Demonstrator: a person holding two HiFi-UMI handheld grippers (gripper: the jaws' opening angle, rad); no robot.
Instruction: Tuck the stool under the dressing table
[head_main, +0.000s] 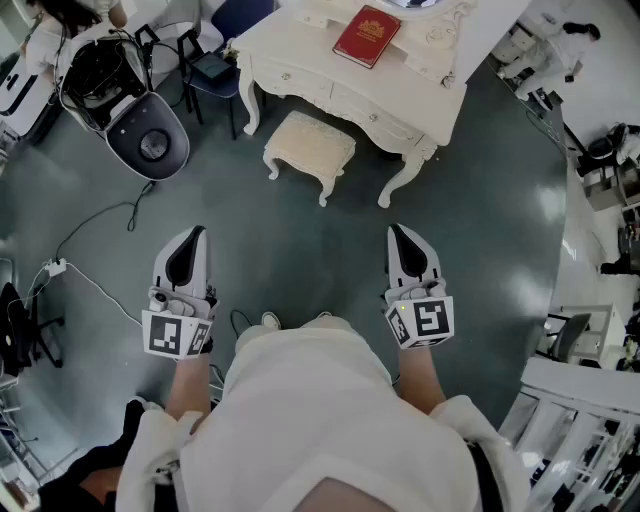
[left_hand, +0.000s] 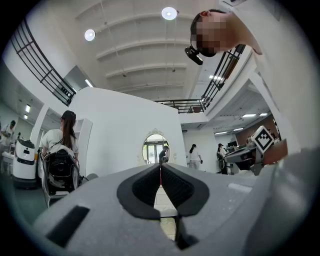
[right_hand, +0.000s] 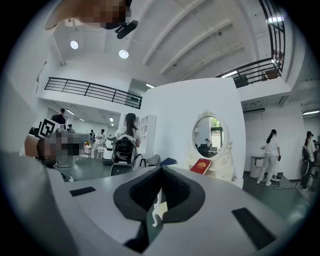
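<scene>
A: Locate stool (head_main: 309, 150) relative to jaws.
B: Far ahead, between left gripper (head_main: 196, 234) and right gripper (head_main: 398, 233), marginally nearer right. Mostly clear of dressing table (head_main: 425, 85), at its near edge; long axis parallel to that edge.
A: Jaw state?
B: Both clenched, gripping nothing.

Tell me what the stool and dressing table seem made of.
The small cream cushioned stool probably has a textured fabric seat on painted wooden curved legs. The cream dressing table looks like matte painted wood, judging by its carved legs and drawer fronts.
</scene>
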